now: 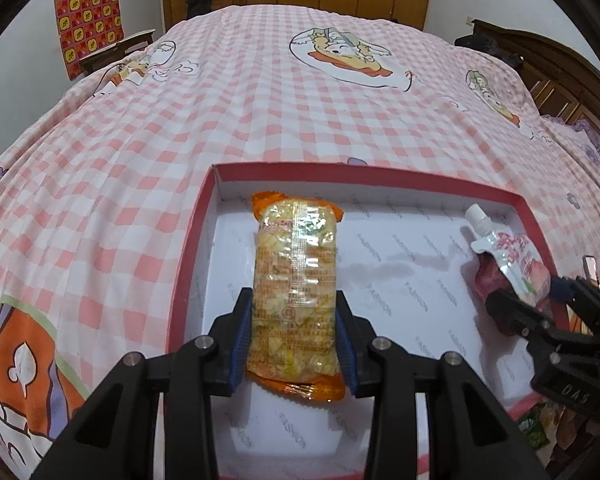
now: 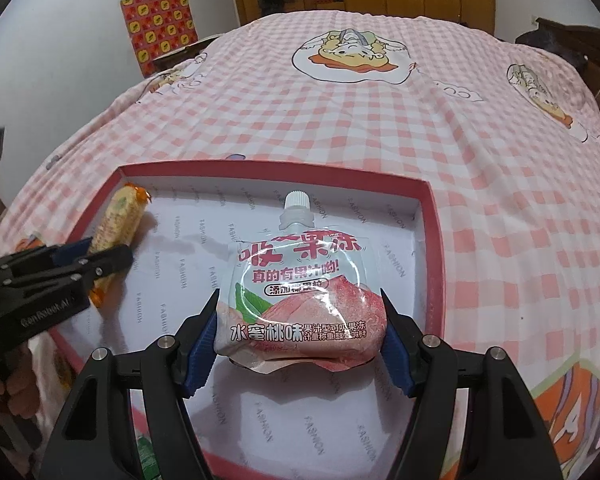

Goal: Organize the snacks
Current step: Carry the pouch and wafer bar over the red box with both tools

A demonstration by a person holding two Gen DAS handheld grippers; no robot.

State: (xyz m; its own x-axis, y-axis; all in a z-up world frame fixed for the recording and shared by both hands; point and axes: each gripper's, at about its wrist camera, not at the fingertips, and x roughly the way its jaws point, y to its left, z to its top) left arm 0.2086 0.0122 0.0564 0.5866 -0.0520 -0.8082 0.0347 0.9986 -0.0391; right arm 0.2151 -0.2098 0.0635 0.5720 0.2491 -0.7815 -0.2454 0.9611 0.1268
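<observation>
Lying on a bed (image 1: 260, 112) with a pink-and-white checked cover printed with cartoon figures, a shallow red-rimmed box (image 1: 188, 248) holds both snacks; its white lining is printed over and over with the word "FASHION".

At the left side of the box, the left tool (image 1: 294, 334) pinches a clear packet with orange ends (image 1: 294, 280), its blue pads pressed against the packet's two long sides. The packet lies lengthwise on the box floor, near the left wall, and carries small red print too fine to read. From the right wrist view the body of this tool bears pale lettering that seems to read "GenRobot.AI".

At the right side of the box, the right tool (image 2: 300, 336) grips a pink peach-jelly pouch (image 2: 300, 284) across its lower part, with the white screw cap (image 2: 297, 199) pointing toward the far wall. The pouch front shows large red Chinese characters "吸果冻", a line "真的有果汁哟!", a picture of a peach with green leaves, and "水蜜桃味" near the bottom. The two snacks lie well apart.

Beyond the near rim of the box, another green-printed wrapper (image 2: 146, 456) shows partly.
</observation>
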